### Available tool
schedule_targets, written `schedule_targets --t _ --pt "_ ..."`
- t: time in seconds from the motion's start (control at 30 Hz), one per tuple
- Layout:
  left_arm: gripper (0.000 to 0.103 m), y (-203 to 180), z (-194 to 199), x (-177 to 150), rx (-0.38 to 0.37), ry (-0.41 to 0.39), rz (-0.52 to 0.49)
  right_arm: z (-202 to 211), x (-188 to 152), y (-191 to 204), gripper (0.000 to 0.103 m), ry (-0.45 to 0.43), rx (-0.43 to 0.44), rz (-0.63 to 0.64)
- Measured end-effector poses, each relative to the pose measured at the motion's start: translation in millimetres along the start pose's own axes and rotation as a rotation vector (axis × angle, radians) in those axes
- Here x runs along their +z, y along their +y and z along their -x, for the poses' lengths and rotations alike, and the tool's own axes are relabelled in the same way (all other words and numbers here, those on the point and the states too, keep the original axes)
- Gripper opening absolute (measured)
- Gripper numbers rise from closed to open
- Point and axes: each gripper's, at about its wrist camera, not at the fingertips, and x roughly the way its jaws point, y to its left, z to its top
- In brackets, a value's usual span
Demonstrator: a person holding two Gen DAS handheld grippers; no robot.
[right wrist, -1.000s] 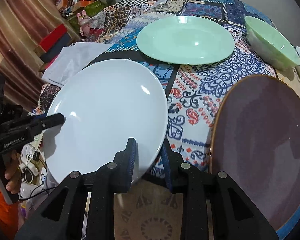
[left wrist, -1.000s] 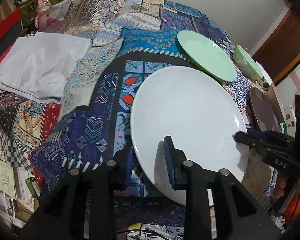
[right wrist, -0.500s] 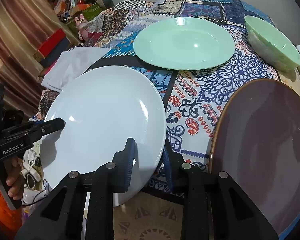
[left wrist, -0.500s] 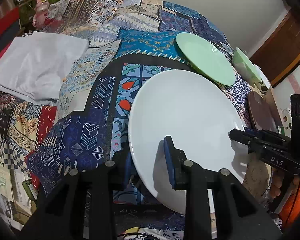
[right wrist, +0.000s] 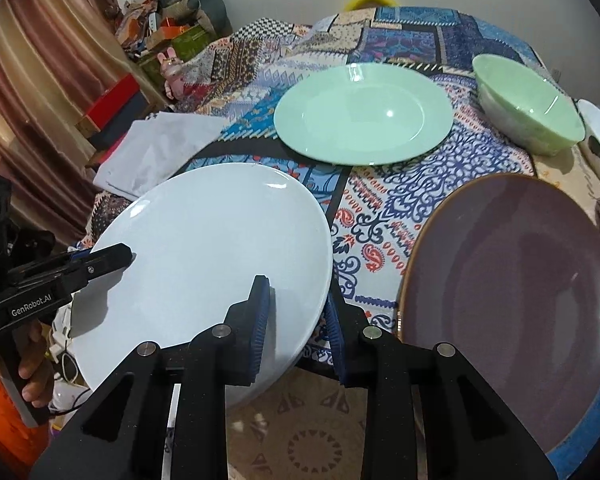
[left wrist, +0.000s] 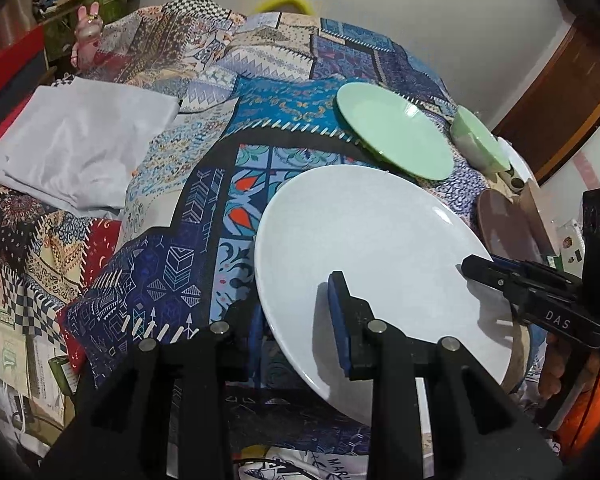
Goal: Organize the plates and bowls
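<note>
Held nearest: large round white ceramic plate (right wrist: 204, 256), rim pinched in left claw (left wrist: 296, 320) and right claw (right wrist: 296, 320), tilted above patterned bed quilt (left wrist: 204, 216). Better kept level, lowered evenly. Beyond: mauve plate (right wrist: 512, 300), green plate (right wrist: 364, 116), green bowl (right wrist: 532, 108).

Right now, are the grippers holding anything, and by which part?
Both hold the white plate by its rim: the left gripper clamps the near-left edge, the right gripper the opposite edge, one finger above, one below.
</note>
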Motion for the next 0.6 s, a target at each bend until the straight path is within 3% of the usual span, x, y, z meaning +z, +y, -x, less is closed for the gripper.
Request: schedule_targets --t 0.6 --pt "0.030 -53.0 18.8 10.9 -0.019 -0.052 -0.089 44.9 -5.5 -25.5 0.025 -0.094 -0.021 -0.033"
